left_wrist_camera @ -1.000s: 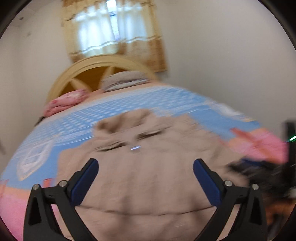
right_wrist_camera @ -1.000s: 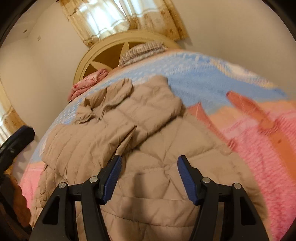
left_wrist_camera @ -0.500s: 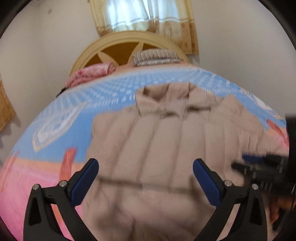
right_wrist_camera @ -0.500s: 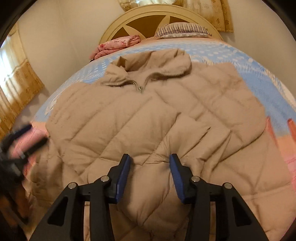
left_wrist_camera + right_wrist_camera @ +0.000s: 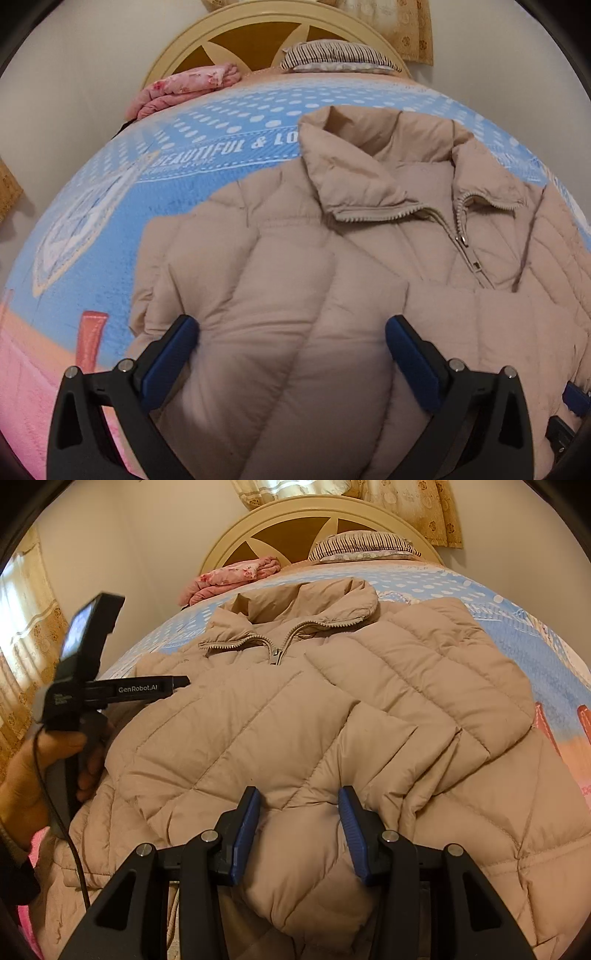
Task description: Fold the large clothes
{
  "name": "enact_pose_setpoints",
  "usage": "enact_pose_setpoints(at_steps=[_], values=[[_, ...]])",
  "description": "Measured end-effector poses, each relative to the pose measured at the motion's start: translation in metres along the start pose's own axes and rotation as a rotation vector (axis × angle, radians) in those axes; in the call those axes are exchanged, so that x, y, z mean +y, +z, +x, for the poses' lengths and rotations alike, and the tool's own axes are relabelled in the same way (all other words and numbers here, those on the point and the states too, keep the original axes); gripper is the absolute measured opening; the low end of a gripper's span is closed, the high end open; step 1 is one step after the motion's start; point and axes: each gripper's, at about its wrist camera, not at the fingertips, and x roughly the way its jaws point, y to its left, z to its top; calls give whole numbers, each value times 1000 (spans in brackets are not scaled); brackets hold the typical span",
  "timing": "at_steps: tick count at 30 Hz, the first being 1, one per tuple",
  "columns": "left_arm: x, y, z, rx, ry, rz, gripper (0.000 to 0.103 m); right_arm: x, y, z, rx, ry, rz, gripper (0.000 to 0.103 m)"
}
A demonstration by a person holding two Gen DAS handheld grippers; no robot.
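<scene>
Beige jacket [image 5: 295,716], sleeves folded in, is straddled by left gripper [image 5: 291,347] and right gripper [image 5: 297,823], fingers apart, hem fold judged next.

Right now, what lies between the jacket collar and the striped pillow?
Only bare bedsheet, blue with white dots, between the collar and the pillow. Both wrist views show it.
</scene>
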Motion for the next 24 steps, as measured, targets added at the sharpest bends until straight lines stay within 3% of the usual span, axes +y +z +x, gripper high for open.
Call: enact_pose_setpoints(at_steps=[6,9,13,17,20,24], values=[[11,-8,14,6,-73,-65,103,6,3,-4,10,-18,-27,45],[11,-9,13,5,-70,-63,103,18,14,-18,-19,-65,-61,45],[7,-6,13,6,-52,-52,103,41,45,-30,-69,-33,-73,45],[8,-5,13,3,-57,-55,103,61,61,2,-18,-10,-101,45],[8,-4,11,4,-55,-58,103,63,49,35,54,-28,-139,45],[6,-10,-16,-30,-39,-41,103,47,38,48,55,25,-98,45]])
